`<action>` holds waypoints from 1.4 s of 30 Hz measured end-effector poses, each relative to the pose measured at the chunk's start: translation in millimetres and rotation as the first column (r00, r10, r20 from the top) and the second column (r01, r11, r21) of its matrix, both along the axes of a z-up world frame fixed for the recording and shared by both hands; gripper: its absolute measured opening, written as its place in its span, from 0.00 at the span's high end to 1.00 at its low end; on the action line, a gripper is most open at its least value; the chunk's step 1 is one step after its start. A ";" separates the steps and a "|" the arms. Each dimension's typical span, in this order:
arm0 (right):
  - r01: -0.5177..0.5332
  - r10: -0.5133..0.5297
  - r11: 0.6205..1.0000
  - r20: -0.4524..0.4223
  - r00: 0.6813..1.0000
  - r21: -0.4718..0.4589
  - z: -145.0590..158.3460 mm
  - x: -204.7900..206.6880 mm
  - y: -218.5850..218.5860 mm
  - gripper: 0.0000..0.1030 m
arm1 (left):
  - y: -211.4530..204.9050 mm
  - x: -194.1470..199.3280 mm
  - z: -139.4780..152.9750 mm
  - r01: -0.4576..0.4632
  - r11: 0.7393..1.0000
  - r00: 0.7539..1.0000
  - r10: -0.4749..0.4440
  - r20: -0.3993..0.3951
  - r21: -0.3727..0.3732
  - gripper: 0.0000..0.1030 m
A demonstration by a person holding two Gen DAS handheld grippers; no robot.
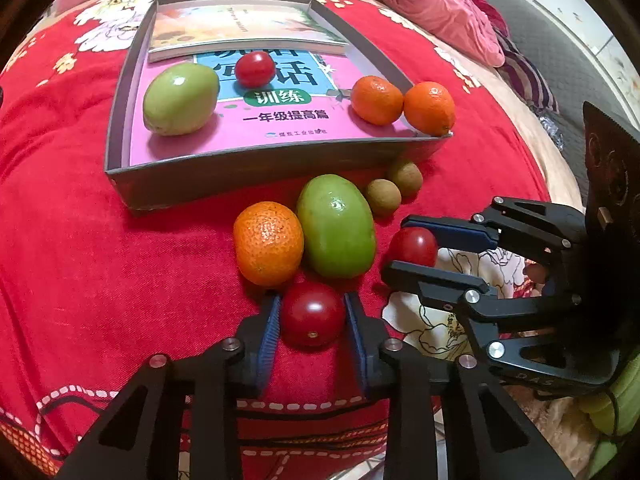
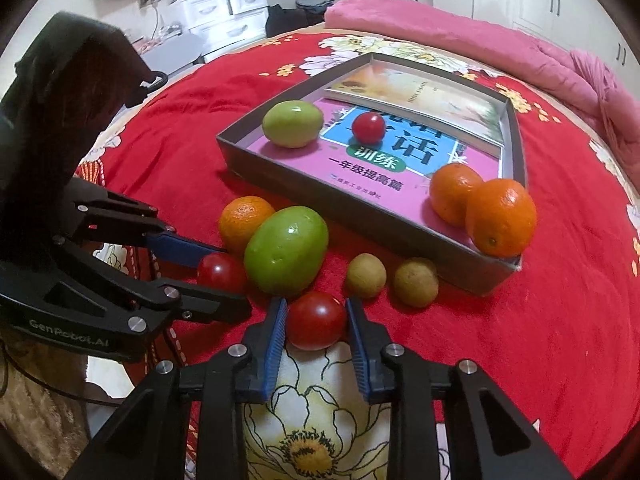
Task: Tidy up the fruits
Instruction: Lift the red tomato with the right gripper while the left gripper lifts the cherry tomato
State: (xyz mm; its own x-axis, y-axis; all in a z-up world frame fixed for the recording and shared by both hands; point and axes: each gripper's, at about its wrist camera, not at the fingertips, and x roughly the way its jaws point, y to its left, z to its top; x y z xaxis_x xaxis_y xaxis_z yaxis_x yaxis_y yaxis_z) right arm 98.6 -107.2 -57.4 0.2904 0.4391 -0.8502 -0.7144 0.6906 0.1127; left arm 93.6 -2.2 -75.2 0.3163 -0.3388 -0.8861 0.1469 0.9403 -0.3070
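On the red bedspread, my left gripper [image 1: 312, 300] is shut on a red tomato [image 1: 312, 316], its blue pads pressing both sides. My right gripper [image 2: 316, 304] is shut on a second red tomato [image 2: 316, 320]; in the left wrist view that gripper [image 1: 396, 248] comes in from the right. Between and behind them lie an orange [image 1: 268, 244], a green fruit [image 1: 336, 226] and two small brown fruits [image 1: 382, 196]. The grey box [image 1: 248, 168] beyond holds a green fruit [image 1: 180, 98], a tomato [image 1: 255, 69] and two oranges [image 1: 376, 100] on top of books.
A pink blanket [image 1: 420, 8] is bunched along the far side of the bed. White drawer units [image 2: 224, 12] stand against the wall beyond the bed. The bed's near edge runs under both grippers, and to the left of the box lies open bedspread [image 1: 60, 160].
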 end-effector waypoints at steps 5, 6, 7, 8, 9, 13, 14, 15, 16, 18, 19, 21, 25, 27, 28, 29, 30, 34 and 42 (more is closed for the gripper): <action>0.016 -0.015 0.999 -0.012 1.000 0.042 5.6 0.4 -3.9 0.71 | -0.6 -2.0 2.9 0.016 1.000 1.000 -0.016 0.008 -0.010 0.69; 0.018 -0.018 0.999 -0.013 1.000 0.047 6.5 0.3 -4.6 0.71 | -0.6 -2.2 3.7 0.018 1.000 1.000 -0.018 0.009 -0.016 0.69; 0.023 -0.022 0.998 -0.016 1.000 0.057 7.7 0.7 -6.0 0.71 | 0.1 -2.4 4.2 0.018 1.000 1.000 -0.018 0.009 -0.021 0.69; 0.028 -0.027 0.998 -0.015 1.000 0.063 8.9 0.7 -7.2 0.71 | 0.9 -2.9 5.3 0.017 1.000 1.000 -0.016 0.010 -0.027 0.69; 0.029 -0.029 0.997 -0.012 1.000 0.064 9.9 1.1 -7.3 0.71 | 2.0 -3.4 7.6 0.015 0.999 1.000 -0.014 0.015 -0.038 0.69; 0.029 -0.029 0.995 -0.001 1.000 0.097 16.3 1.7 -9.0 0.71 | 5.7 -6.3 19.5 0.013 0.998 0.998 -0.010 0.054 -0.063 0.69; 0.028 -0.029 0.994 0.005 1.000 0.108 18.5 1.2 -9.4 0.71 | 6.2 -6.9 22.9 0.012 0.998 0.998 -0.008 0.066 -0.063 0.69; 0.027 -0.029 0.993 0.010 1.000 0.114 19.9 0.4 -9.7 0.71 | 6.5 -7.5 25.5 0.009 0.998 0.997 -0.004 0.075 -0.056 0.69; 0.026 -0.028 0.992 0.015 0.999 0.124 22.2 0.1 -10.1 0.71 | 7.1 -8.9 27.6 0.008 0.999 0.996 -0.003 0.084 -0.054 0.69; 0.025 -0.030 0.990 0.030 0.999 0.137 26.4 -0.6 -11.0 0.71 | 8.6 -9.8 30.2 0.006 0.998 0.996 -0.001 0.092 -0.061 0.69; 0.024 -0.030 0.990 0.043 0.999 0.137 28.1 -1.3 -10.9 0.71 | 9.6 -10.4 32.1 0.004 0.998 0.995 0.002 0.098 -0.066 0.69; 0.020 -0.029 0.989 0.059 0.998 0.149 32.2 -2.0 -11.7 0.71 | 11.9 -12.7 36.8 0.002 0.997 0.993 0.007 0.116 -0.075 0.69; 0.019 -0.032 0.985 0.075 0.997 0.174 38.1 -3.3 -13.6 0.71 | 14.1 -17.5 49.8 -0.013 0.997 0.984 0.025 0.176 -0.071 0.69; 0.019 -0.035 0.983 0.081 0.996 0.184 40.7 -2.8 -14.3 0.71 | 17.1 -19.7 57.9 -0.019 0.997 0.977 0.034 0.208 -0.074 0.69; 0.021 -0.038 0.981 0.085 0.996 0.191 42.1 -2.5 -15.0 0.71 | 18.2 -19.6 60.3 -0.023 0.997 0.975 0.039 0.219 -0.077 0.69; 0.024 -0.042 0.980 0.089 0.995 0.196 43.5 -2.2 -15.7 0.71 | 18.7 -19.4 62.1 -0.026 0.996 0.973 0.044 0.227 -0.080 0.69; 0.025 -0.044 0.980 0.091 0.995 0.199 44.3 -1.9 -16.3 0.71 | 20.4 -19.9 64.3 -0.032 0.996 0.971 0.050 0.236 -0.080 0.69; 0.035 -0.059 0.976 0.107 0.993 0.216 48.9 -0.8 -19.0 0.70 | 23.7 -20.3 70.9 -0.049 0.996 0.962 0.067 0.264 -0.072 0.69; 0.045 -0.080 0.969 0.136 0.987 0.243 56.0 -0.5 -21.7 0.70 | 32.8 -20.6 79.6 -0.086 0.994 0.944 0.102 0.314 -0.066 0.69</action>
State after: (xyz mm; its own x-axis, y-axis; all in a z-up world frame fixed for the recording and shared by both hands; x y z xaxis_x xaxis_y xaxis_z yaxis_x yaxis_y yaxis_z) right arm 98.1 -128.9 -1.4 0.4355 0.6012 -0.6700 -0.6913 0.7001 0.1788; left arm 73.0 30.6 4.4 0.6102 -0.3354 -0.7177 0.1557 0.9391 -0.3065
